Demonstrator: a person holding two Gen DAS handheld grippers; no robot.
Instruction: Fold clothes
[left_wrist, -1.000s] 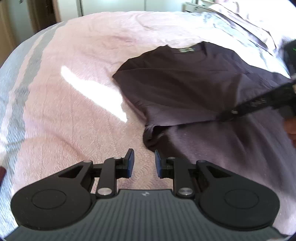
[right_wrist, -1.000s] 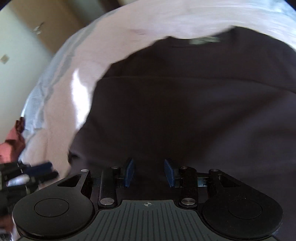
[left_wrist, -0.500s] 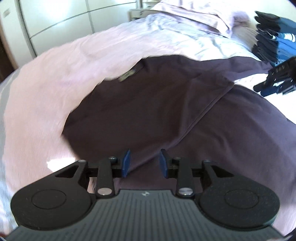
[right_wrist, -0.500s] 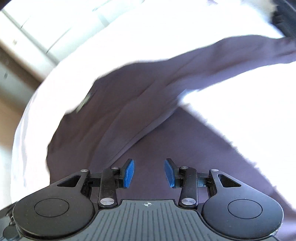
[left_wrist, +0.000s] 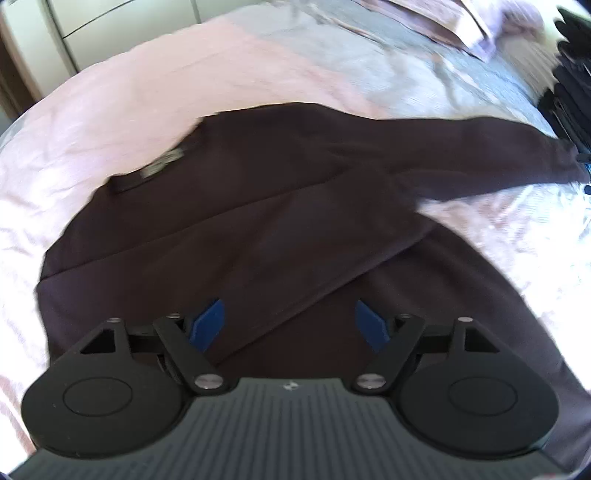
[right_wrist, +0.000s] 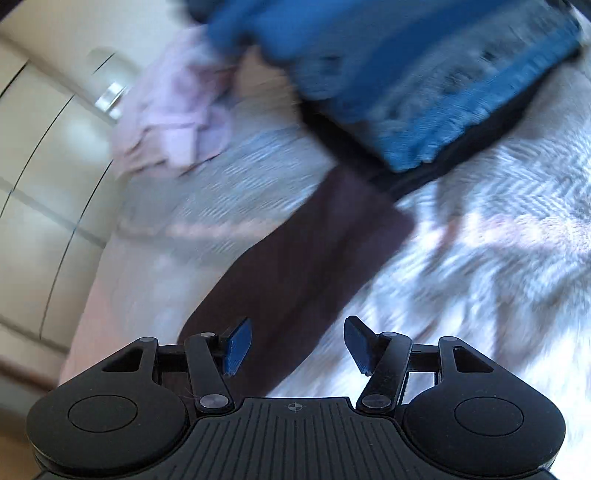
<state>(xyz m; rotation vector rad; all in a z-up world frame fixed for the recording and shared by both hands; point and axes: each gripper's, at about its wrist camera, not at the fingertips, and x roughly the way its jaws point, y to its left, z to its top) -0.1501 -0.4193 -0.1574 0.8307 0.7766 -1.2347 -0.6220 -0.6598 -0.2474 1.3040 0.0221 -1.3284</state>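
Pink bedspread fills the background, with the dark shirt lying on it, one side folded over, one sleeve stretched toward the pile of clothes. Left gripper and right gripper both hang spread wide, holding nothing. Judging here: pinch the sleeve near its cuff, keeping the crease straight.

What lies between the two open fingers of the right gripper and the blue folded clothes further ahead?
In the right wrist view, the dark shirt's sleeve stretches from the right gripper up to the blue folded clothes, over the bedspread.
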